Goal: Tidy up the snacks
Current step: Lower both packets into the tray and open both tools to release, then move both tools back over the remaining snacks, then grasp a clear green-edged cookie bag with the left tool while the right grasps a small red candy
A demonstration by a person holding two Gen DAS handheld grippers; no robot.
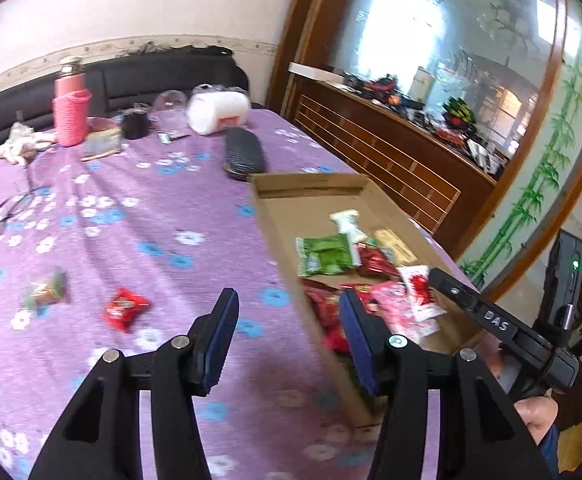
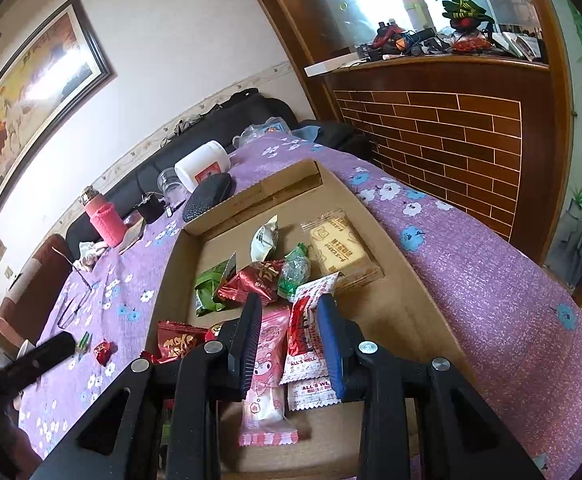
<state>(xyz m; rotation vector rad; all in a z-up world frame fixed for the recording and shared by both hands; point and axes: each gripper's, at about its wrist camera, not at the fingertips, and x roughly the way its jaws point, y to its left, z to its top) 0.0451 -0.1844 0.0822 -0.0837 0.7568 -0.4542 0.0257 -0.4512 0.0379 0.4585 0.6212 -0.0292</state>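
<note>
snacks [image 2: 287, 280] in box [image 2: 403, 304], two packets [image 1: 125, 309] on tablecloth [image 1: 131, 216] left

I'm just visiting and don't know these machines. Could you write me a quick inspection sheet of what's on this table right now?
Surface: purple flowered tablecloth covering the table.
Job's things: cardboard box holding many wrapped snacks, among them a pink packet; a red snack and a green snack lie loose on the cloth.
Clutter: pink bottle, white jar on its side, dark case, glasses.
Grippers: left tool open, over the box's near edge; right tool open, over the box's packets.
Cables: nothing seen.
Surroundings: dark sofa, framed painting, wooden counter.
</note>
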